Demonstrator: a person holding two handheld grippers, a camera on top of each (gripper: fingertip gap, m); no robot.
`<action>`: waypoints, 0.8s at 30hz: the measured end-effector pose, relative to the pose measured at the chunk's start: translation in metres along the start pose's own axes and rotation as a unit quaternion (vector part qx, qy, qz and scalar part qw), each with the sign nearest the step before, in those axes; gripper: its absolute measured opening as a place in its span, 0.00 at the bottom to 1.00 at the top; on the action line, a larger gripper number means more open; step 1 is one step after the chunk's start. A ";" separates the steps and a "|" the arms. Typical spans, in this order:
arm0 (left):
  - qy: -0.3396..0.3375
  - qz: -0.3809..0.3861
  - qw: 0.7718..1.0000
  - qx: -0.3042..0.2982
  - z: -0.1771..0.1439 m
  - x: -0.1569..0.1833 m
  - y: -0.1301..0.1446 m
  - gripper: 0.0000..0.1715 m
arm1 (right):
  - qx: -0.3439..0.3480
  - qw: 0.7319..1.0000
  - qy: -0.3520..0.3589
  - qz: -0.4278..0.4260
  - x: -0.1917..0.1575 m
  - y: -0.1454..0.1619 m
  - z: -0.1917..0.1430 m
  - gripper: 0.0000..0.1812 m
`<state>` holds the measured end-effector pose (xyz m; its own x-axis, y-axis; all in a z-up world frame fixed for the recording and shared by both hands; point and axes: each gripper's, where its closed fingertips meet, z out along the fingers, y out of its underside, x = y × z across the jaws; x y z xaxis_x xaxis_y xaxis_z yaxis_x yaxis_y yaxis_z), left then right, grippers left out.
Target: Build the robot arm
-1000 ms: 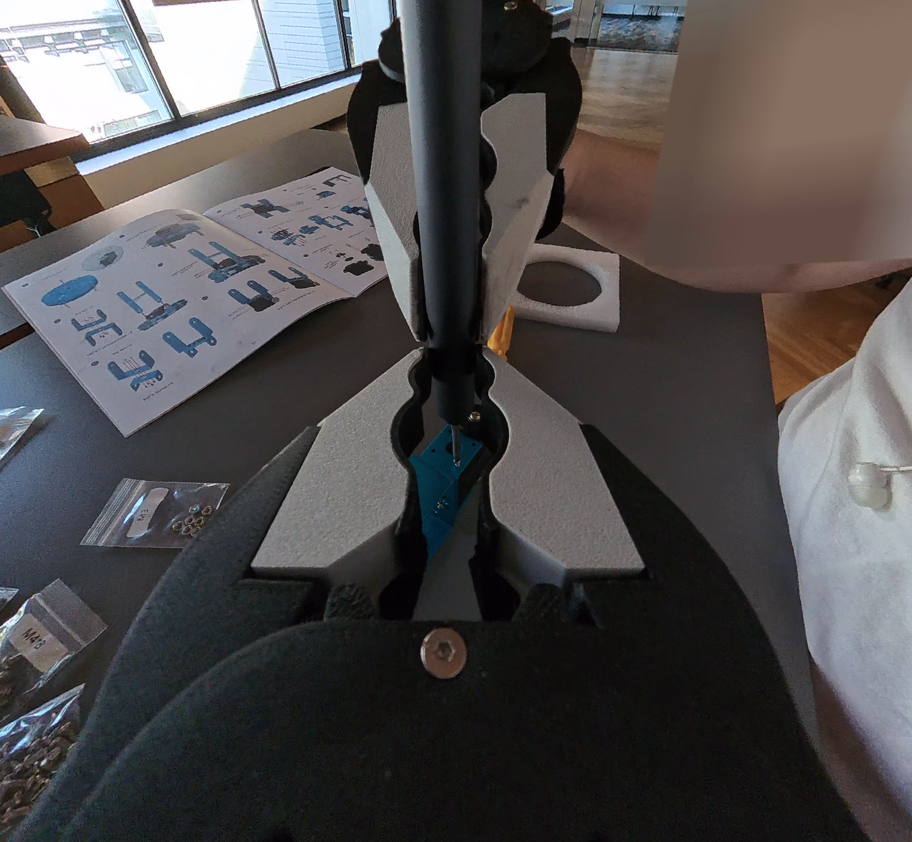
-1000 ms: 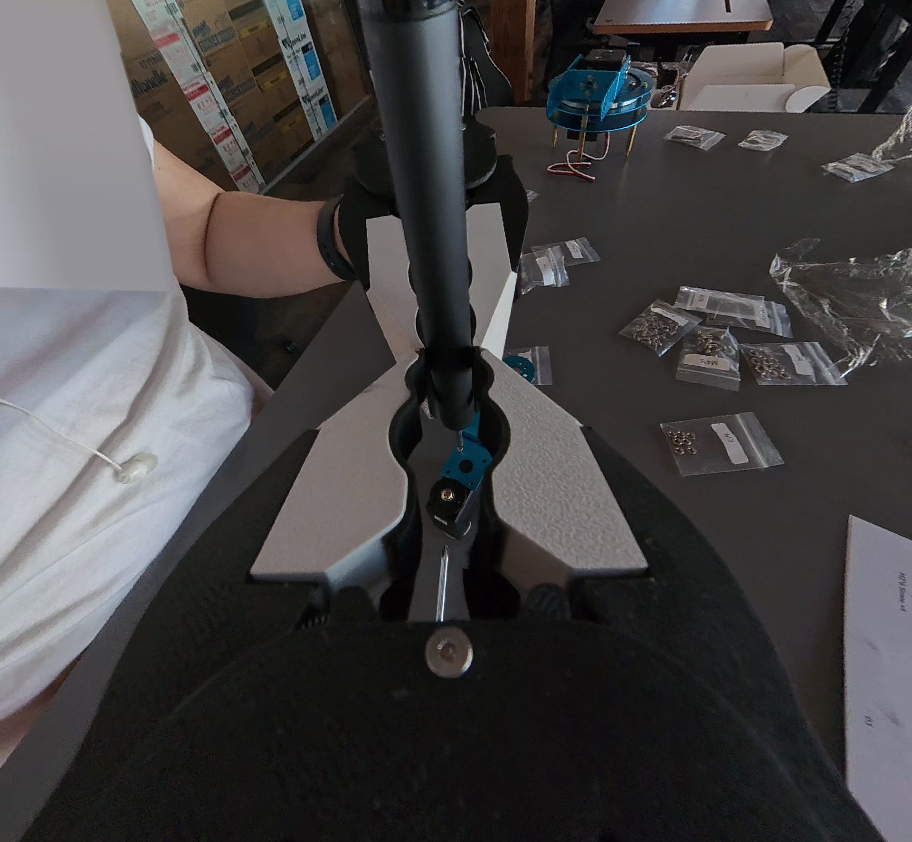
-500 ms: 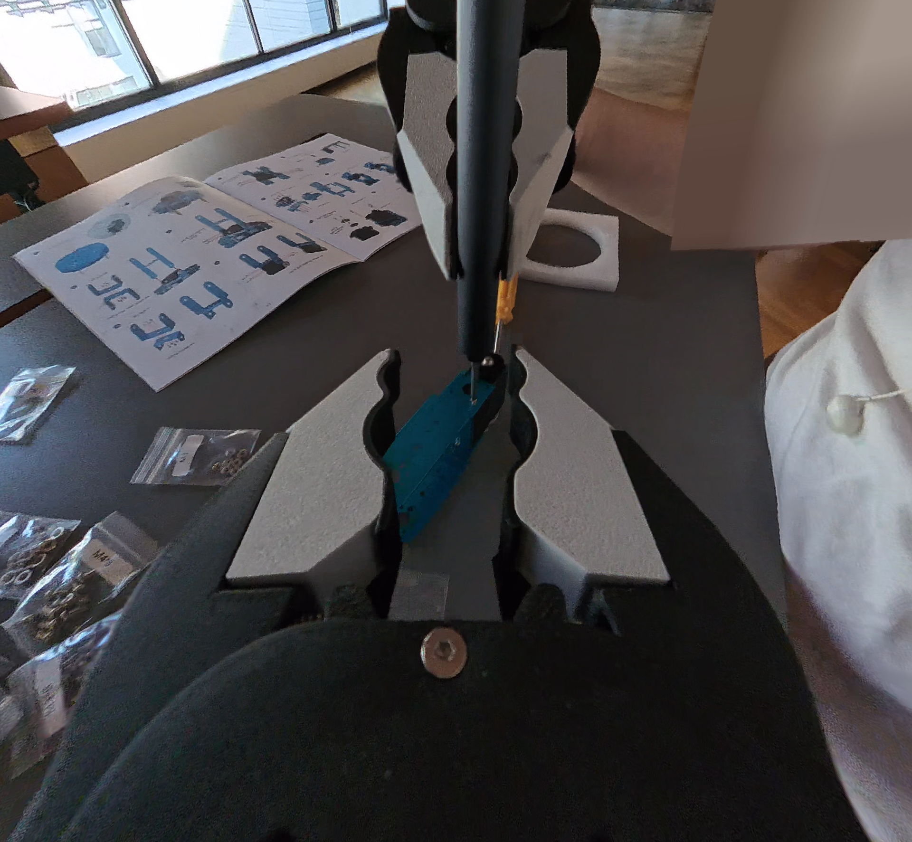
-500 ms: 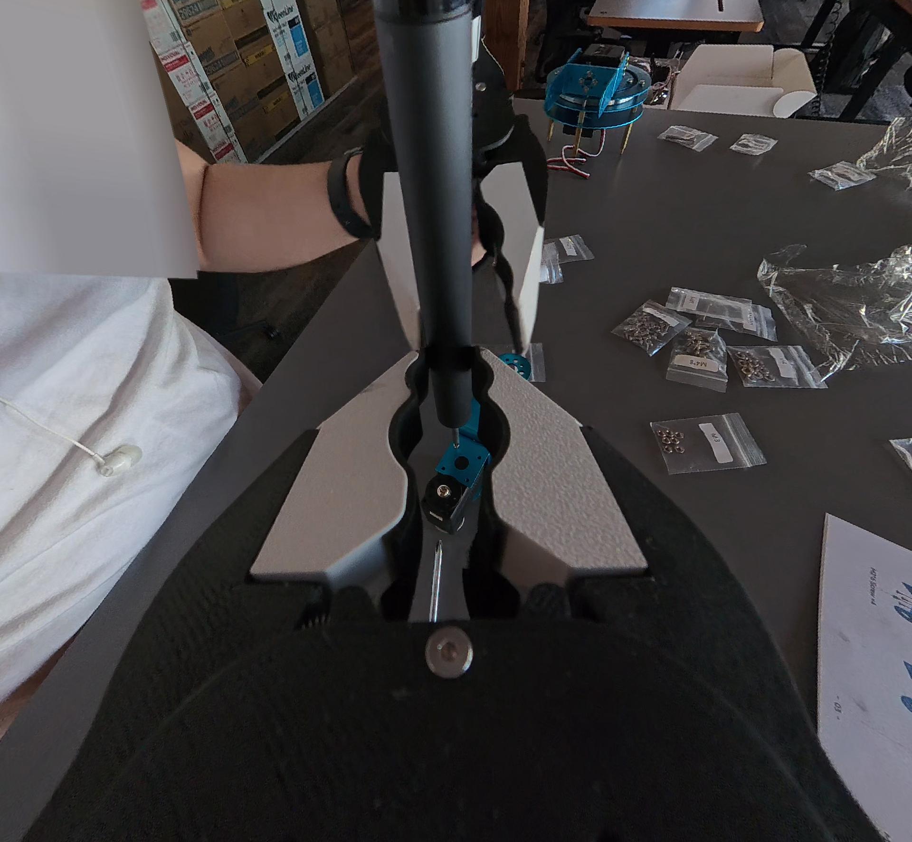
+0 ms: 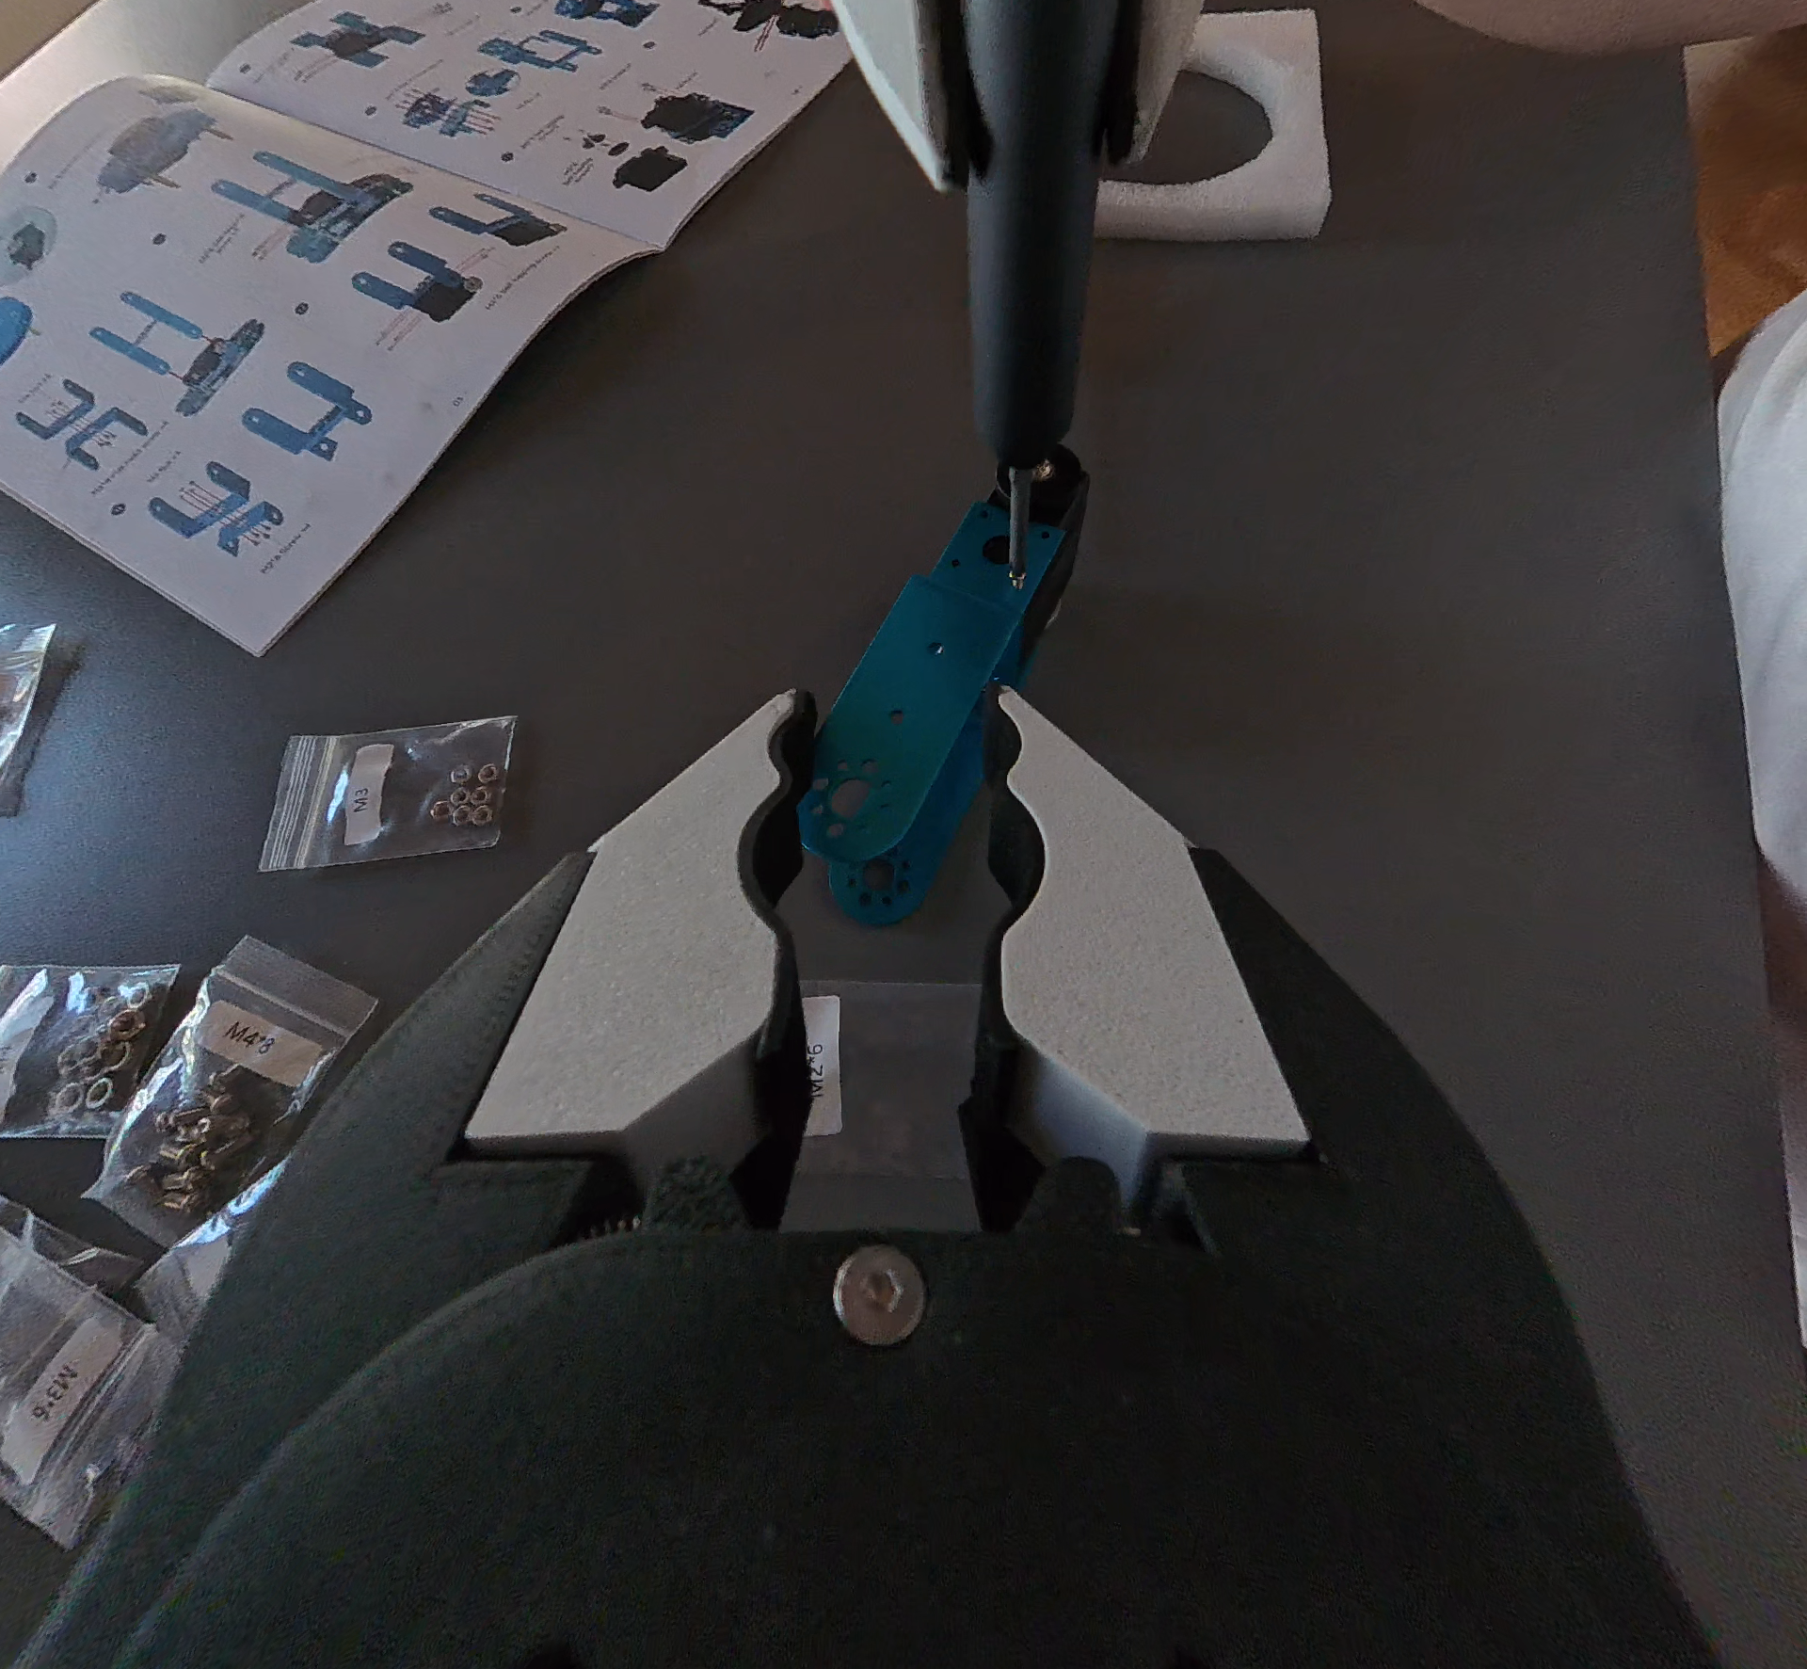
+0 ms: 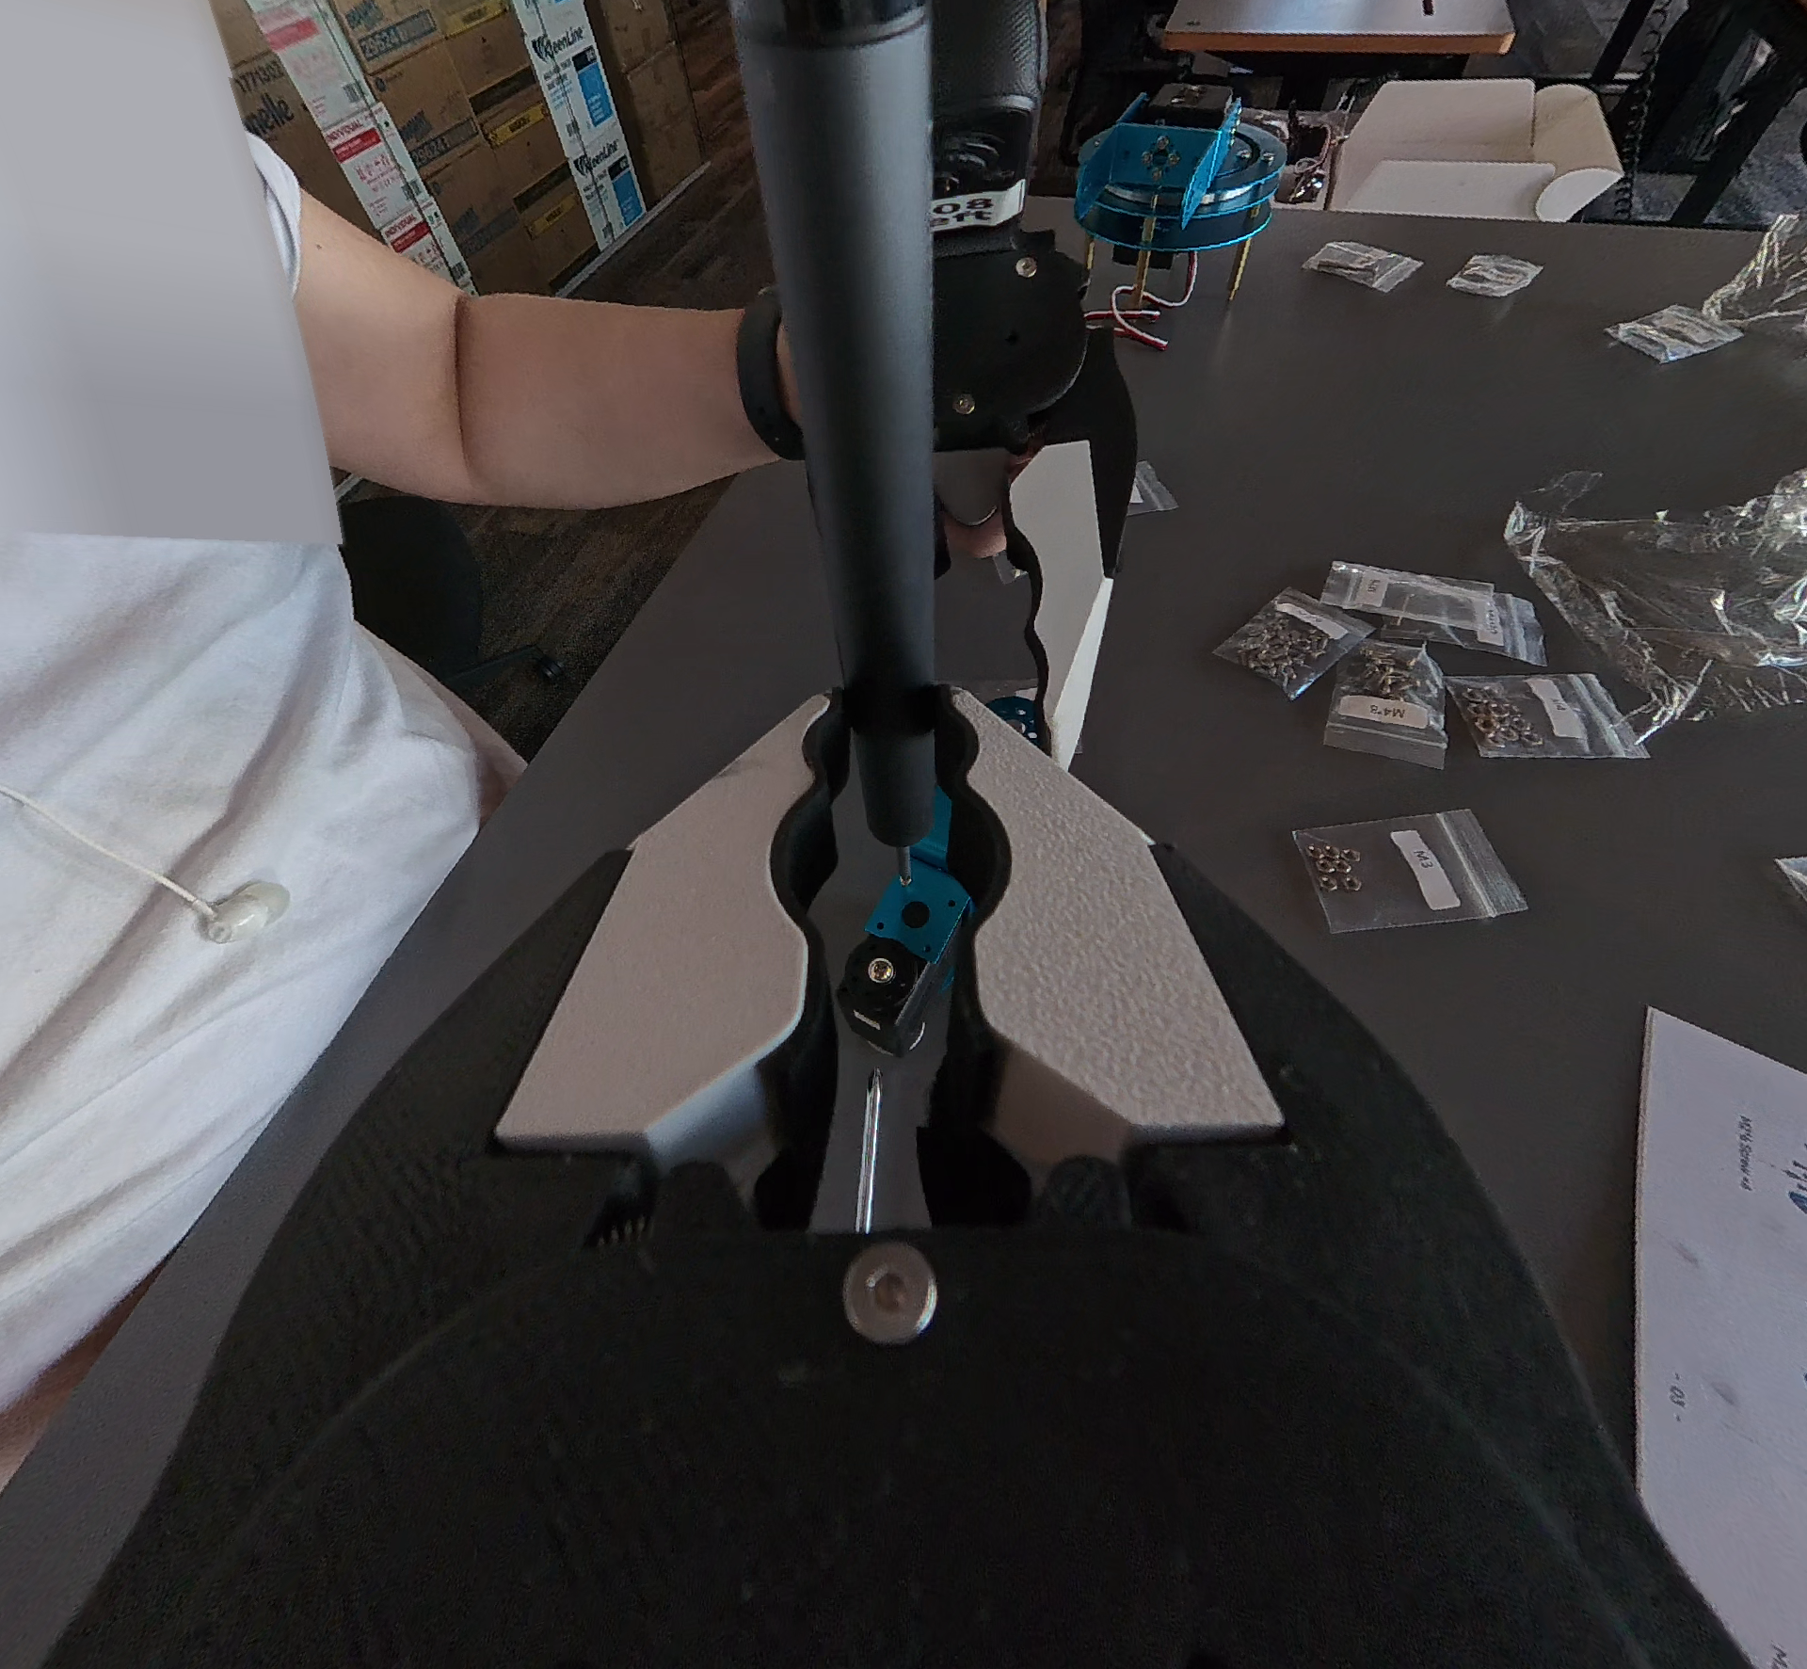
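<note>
While the right claw is clamped on the lower barrel of a dark grey screwdriver, the tool stands close to upright over the bench, and its thin bit comes down onto the flat top of a blue metal bracket that lies near the bench's edge closest to the person. From the left wrist view the bit's point sits in or right at a small hole in the bracket's upper face, just beside a larger round hole. A black servo is fixed at that end of the bracket. The hold looks square: the barrel runs along the notches of the right claw's pads and does not lean to either side. The left claw is part-way open, its two tips standing either side of the bracket's rounded, many-holed end. Whether either tip touches the metal I cannot tell, so the bracket seems steadied chiefly by the bit and the bench. A thin steel shaft lies on the bench just beside the servo. Under the left claw lies a small labelled bag, and more bags of hardware lie toward the left edge. An open booklet lies near the far left corner, a white foam piece behind the driver, and a blue round assembly at the far edge in the right wrist view.
</note>
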<state>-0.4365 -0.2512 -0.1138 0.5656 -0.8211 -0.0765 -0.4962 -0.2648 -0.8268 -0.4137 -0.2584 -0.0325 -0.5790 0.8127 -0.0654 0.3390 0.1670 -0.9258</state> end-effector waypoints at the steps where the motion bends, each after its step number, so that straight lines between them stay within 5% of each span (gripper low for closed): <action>1: 0.002 -0.003 1.000 0.004 0.000 0.000 0.000 0.20 | 0.000 1.000 0.001 0.000 0.000 0.000 0.000 0.09; 24: -0.005 -0.009 1.000 0.022 0.000 0.001 -0.001 0.19 | -0.003 1.000 -0.001 -0.019 -0.004 -0.001 0.002 0.09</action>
<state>-0.4356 -0.2523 -0.1130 0.5806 -0.8115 -0.0659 -0.4564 -0.2574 -0.8517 -0.4133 -0.2631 -0.0325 -0.5934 0.8043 -0.0320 0.3221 0.2008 -0.9252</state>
